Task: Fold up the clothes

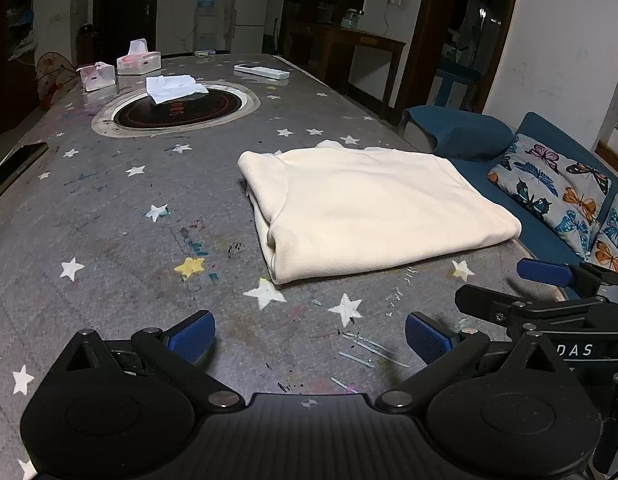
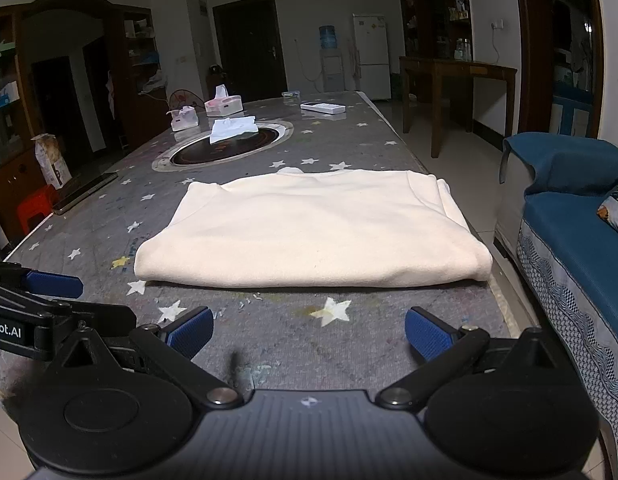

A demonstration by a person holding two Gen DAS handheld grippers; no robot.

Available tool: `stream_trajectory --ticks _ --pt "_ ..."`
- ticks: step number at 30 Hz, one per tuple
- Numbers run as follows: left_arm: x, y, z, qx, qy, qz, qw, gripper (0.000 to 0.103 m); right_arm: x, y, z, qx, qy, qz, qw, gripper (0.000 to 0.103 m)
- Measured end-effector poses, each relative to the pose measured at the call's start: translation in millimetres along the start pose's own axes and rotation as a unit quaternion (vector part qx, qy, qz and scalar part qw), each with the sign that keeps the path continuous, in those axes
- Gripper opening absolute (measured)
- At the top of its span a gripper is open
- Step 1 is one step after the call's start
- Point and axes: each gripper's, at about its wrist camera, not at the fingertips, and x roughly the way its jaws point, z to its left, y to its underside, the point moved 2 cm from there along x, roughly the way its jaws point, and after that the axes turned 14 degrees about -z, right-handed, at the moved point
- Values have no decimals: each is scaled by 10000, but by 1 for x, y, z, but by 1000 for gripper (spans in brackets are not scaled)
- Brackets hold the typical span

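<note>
A cream garment (image 1: 365, 204) lies folded into a flat rectangle on the grey star-patterned table cover (image 1: 109, 216), near the table's right edge. It also shows in the right wrist view (image 2: 313, 228), straight ahead. My left gripper (image 1: 309, 336) is open and empty, low over the table, short of the garment's near-left corner. My right gripper (image 2: 309, 334) is open and empty, just short of the garment's near edge. Each gripper shows at the side of the other's view: the right gripper (image 1: 549, 280) and the left gripper (image 2: 49, 292).
A round dark inset (image 1: 177, 108) with a white cloth (image 1: 173, 88) sits mid-table. Two tissue boxes (image 1: 139, 60) and a white remote (image 1: 261, 72) lie at the far end. A phone (image 1: 13, 168) lies at the left edge. A blue sofa (image 2: 573, 216) stands right of the table.
</note>
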Motion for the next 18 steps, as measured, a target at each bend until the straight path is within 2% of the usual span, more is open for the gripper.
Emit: stream_trajectory --ticks 18 --pt "9 -4 4 -35 -8 42 10000 103 8 -3 1 -32 -20 45 10000 103"
